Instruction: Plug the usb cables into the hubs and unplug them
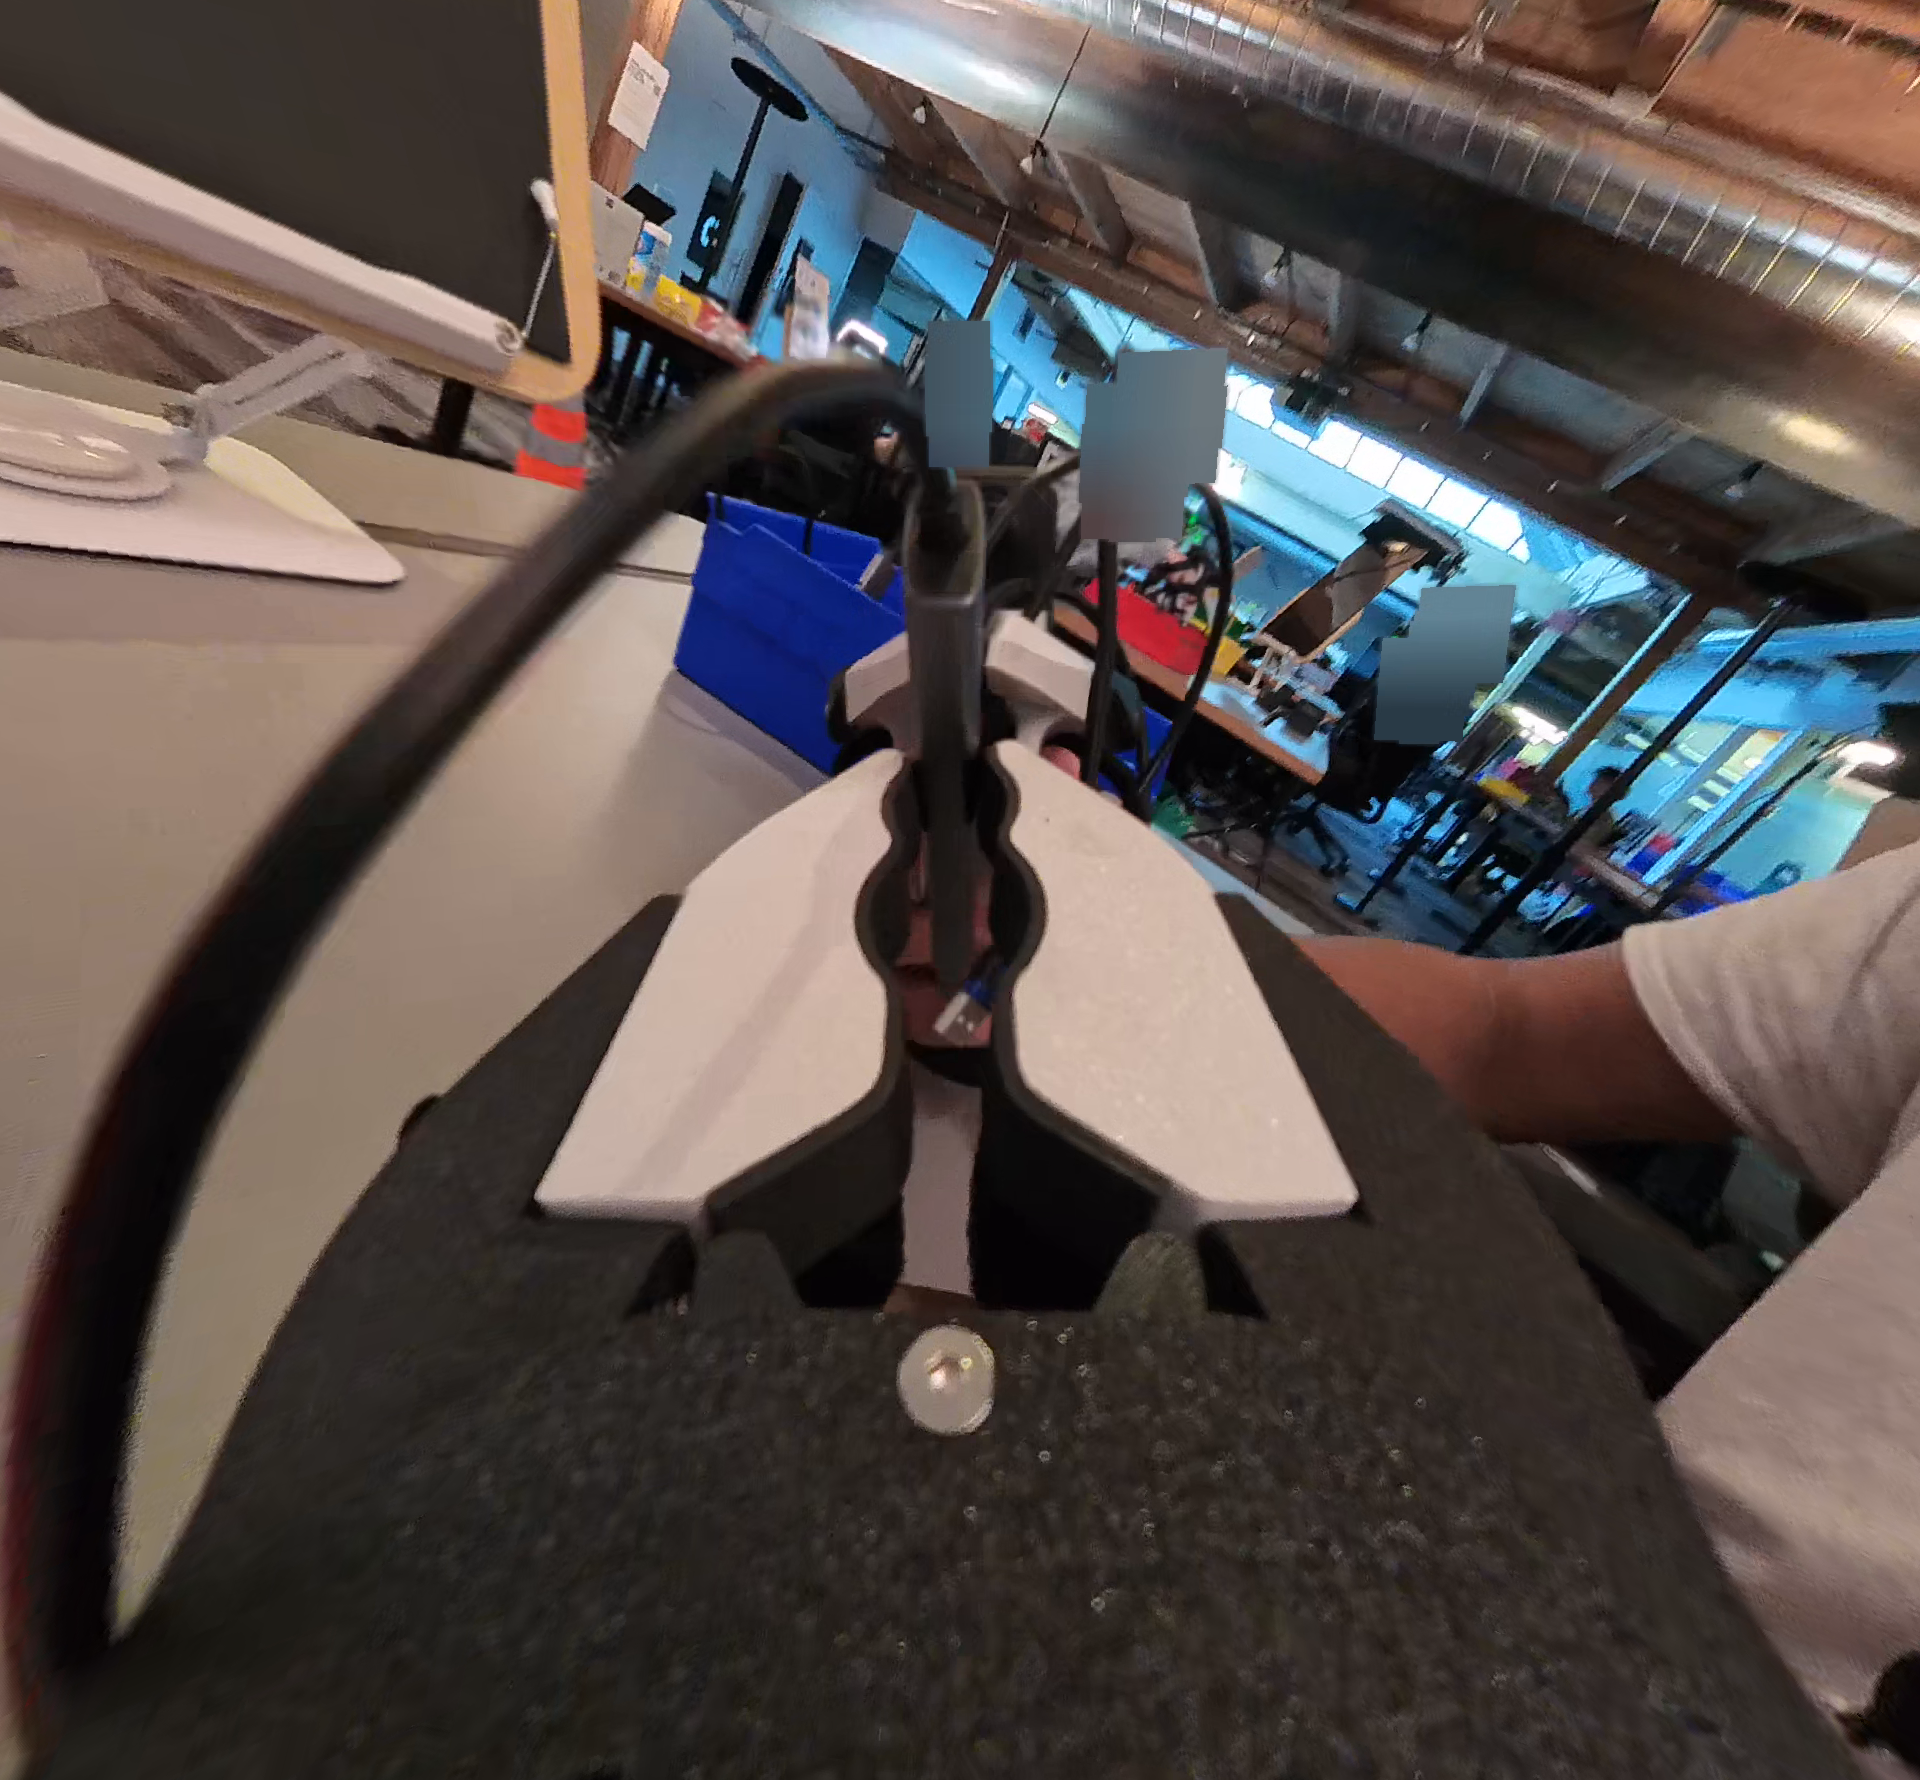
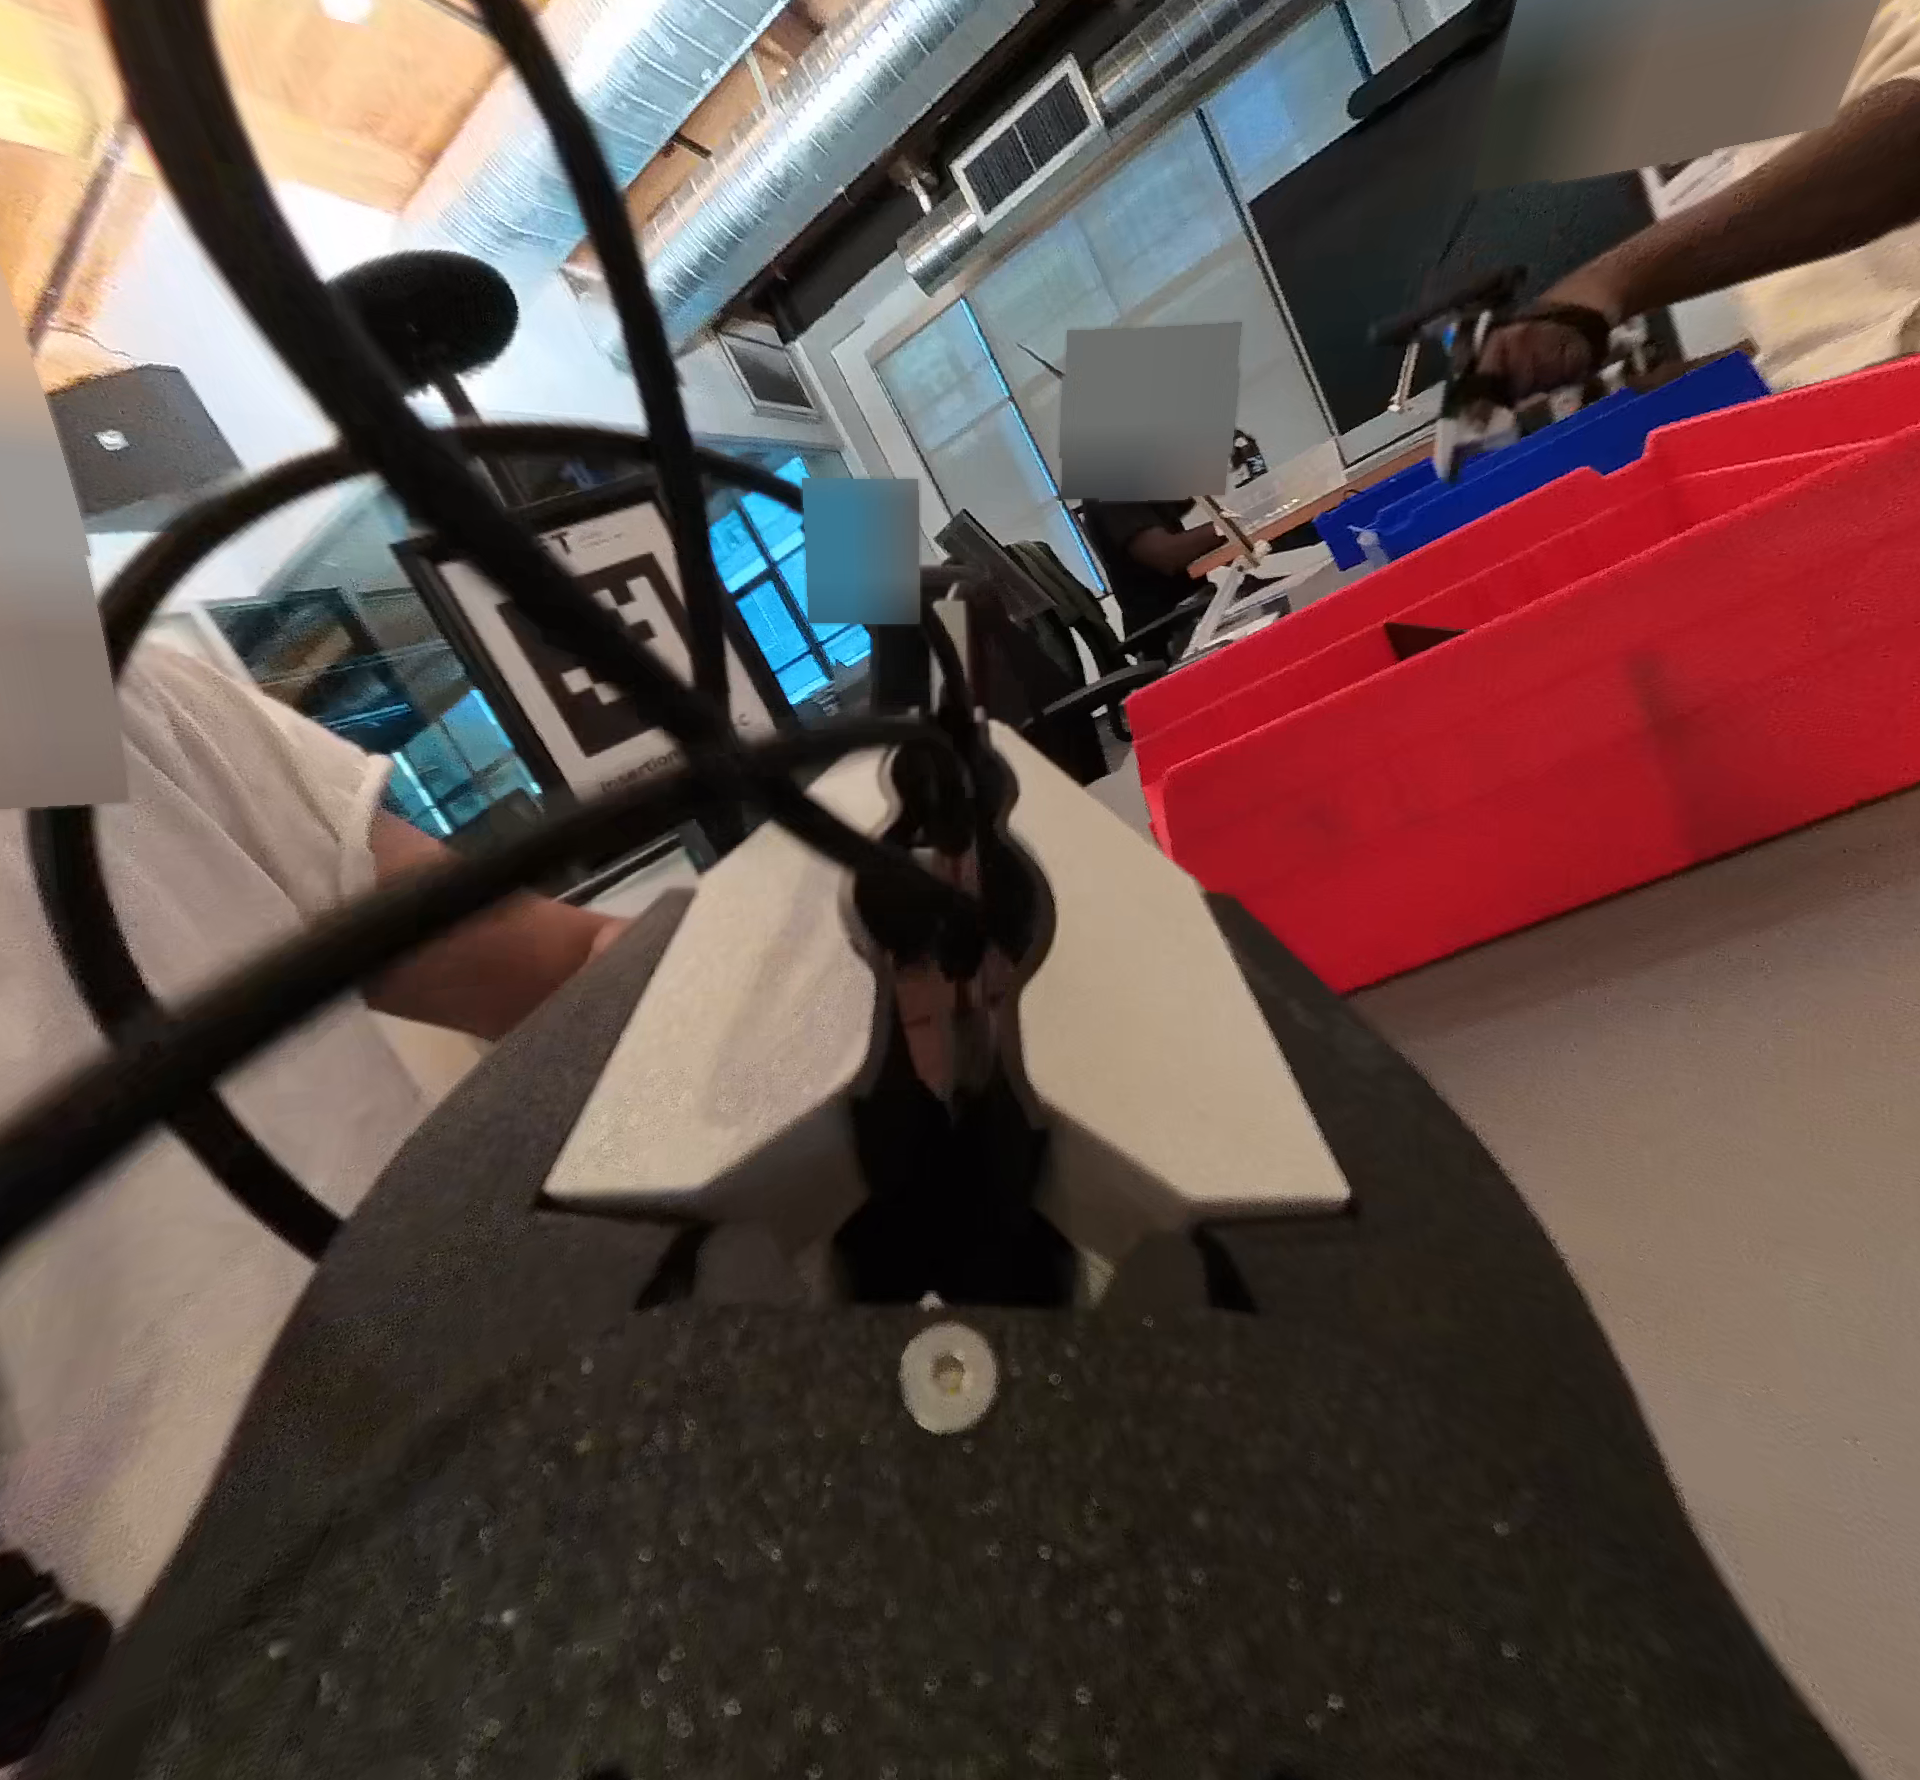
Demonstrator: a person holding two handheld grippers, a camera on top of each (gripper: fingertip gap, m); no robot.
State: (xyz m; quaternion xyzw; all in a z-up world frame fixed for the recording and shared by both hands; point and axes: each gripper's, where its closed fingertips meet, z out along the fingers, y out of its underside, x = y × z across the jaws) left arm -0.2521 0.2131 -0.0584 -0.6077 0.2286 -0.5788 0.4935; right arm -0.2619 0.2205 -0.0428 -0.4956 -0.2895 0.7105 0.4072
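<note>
The grey table [image 1: 312, 795] carries a red bin [image 2: 1558, 743] on your right and a blue bin [image 1: 769, 650] ahead of your left. Your left gripper [image 1: 951, 795] is clamped on a slim grey hub [image 1: 940, 670], held up off the table, its short lead ending in a silver plug [image 1: 961, 1018] between the fingers. A thick black cable [image 1: 416, 691] enters the hub's far end, so that connection looks made. Your right gripper [image 2: 951, 847], facing the left, is closed around the looping black cable [image 2: 468, 504]. Judging from this, you are at either a finished plug-in or the start of an unplug; I cannot tell which.
</note>
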